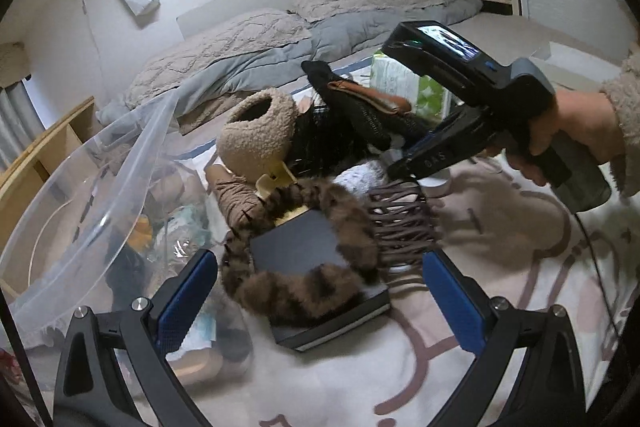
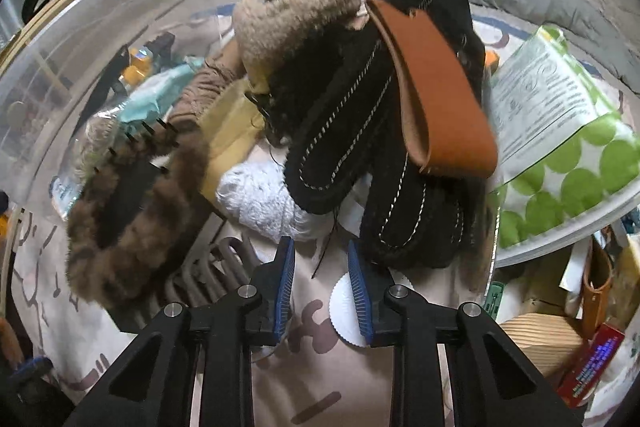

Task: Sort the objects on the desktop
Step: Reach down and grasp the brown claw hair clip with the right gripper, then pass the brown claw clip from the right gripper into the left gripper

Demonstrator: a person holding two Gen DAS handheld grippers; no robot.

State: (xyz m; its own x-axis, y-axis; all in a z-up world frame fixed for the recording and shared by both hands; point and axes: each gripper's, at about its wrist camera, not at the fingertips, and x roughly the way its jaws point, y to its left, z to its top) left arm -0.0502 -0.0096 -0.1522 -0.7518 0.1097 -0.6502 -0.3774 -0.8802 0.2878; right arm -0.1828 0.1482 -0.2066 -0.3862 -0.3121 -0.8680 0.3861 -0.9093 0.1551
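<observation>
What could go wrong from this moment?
1. The left gripper is open over a fur headband lying on a dark box; closing may catch both.
2. The right gripper has narrow jaws near a thin black thread; it could snag or miss the small white disc.

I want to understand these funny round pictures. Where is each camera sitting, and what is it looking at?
Left wrist: rides the left gripper, facing down at a furry brown headband on a dark box; the person's right hand shows.
Right wrist: rides the right gripper, facing black gloves; only its fingers show.
Shared: the furry brown headband, gloves, clear bin.
</observation>
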